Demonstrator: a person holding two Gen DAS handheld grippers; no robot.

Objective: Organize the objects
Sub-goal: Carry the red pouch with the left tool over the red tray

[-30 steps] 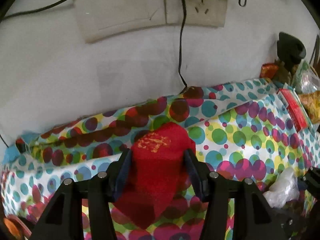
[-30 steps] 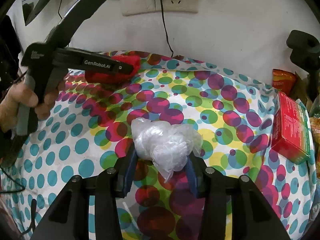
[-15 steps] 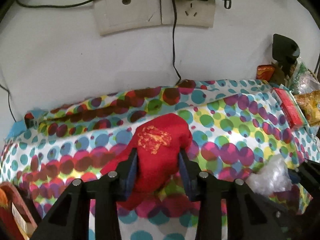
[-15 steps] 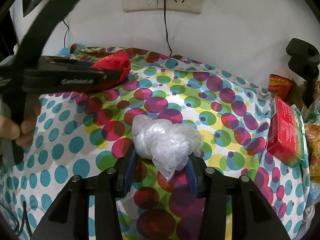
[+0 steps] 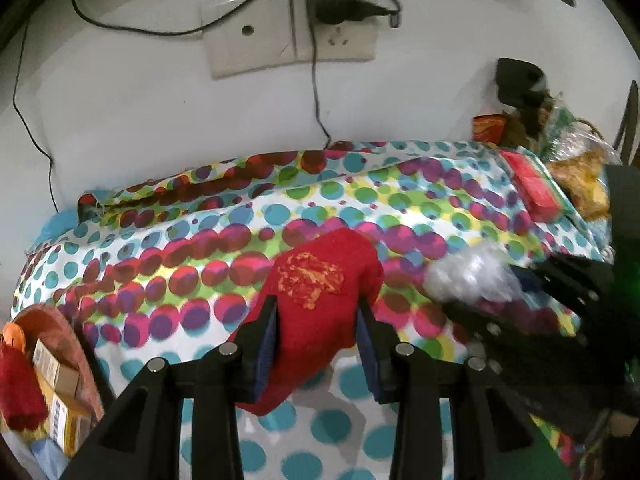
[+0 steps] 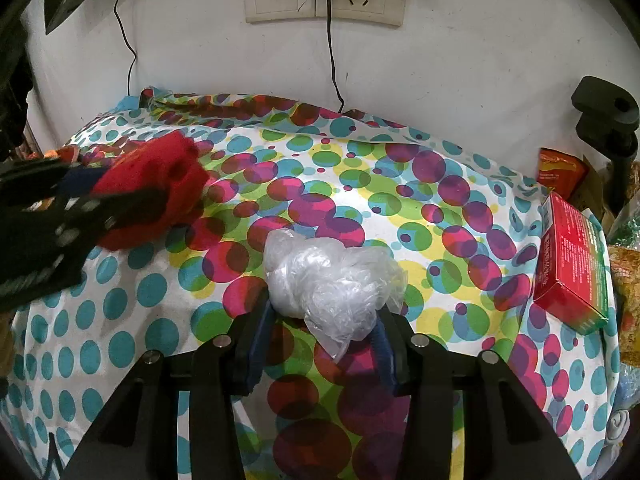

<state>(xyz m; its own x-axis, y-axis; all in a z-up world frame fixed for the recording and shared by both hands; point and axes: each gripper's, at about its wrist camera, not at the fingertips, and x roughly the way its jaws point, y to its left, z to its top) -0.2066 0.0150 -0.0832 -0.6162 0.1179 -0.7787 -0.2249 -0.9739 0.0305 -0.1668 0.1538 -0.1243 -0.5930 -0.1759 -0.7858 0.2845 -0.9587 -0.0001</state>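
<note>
Basket [image 5: 60, 320] at table edge with small boxes [image 5: 60, 396] inside

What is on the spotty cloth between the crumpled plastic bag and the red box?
Nothing: in the right wrist view, only bare spotty cloth lies between the crumpled plastic bag and the red box.

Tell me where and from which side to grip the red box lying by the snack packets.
Grip the red box across its two long side faces, coming from above. It lies flat on the dotted cloth with its broad face up, and its far side is crowded by snack packets, so only a top approach looks clear.
</note>
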